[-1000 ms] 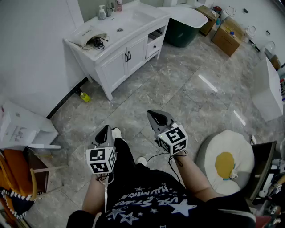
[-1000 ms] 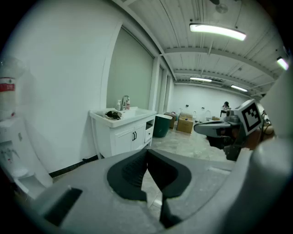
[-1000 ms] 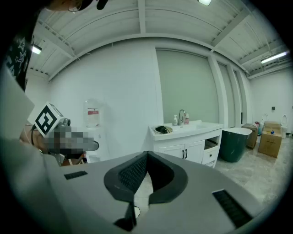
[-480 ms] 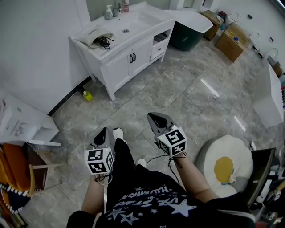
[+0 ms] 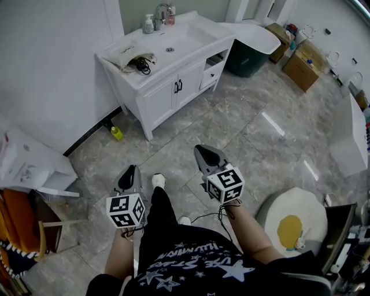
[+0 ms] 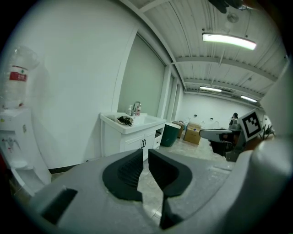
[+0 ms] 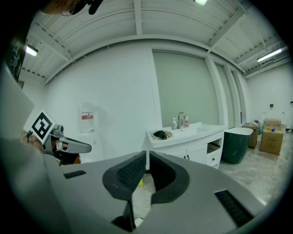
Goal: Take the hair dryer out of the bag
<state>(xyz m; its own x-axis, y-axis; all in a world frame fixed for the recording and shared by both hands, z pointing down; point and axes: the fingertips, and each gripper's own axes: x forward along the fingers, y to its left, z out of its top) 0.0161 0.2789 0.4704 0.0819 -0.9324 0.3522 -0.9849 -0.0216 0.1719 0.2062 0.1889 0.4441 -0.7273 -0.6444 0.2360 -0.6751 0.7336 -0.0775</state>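
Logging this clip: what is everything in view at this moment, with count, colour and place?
vanity cabinet: one, white, against the wall, top centre of the head view
bag: one, pale, on the vanity's left end, a black cord at its right end
bottles: two, one white and one pinkish, by the faucet
small bottle: one, yellow, on the floor by the vanity's left leg
bin: one, dark green, right of the vanity
cardboard boxes: two, brown, top right
cushion: one, white with a yellow centre, lower right
left gripper: grey, jaws together, empty, over the floor
right gripper: grey, jaws together, empty, over the floor
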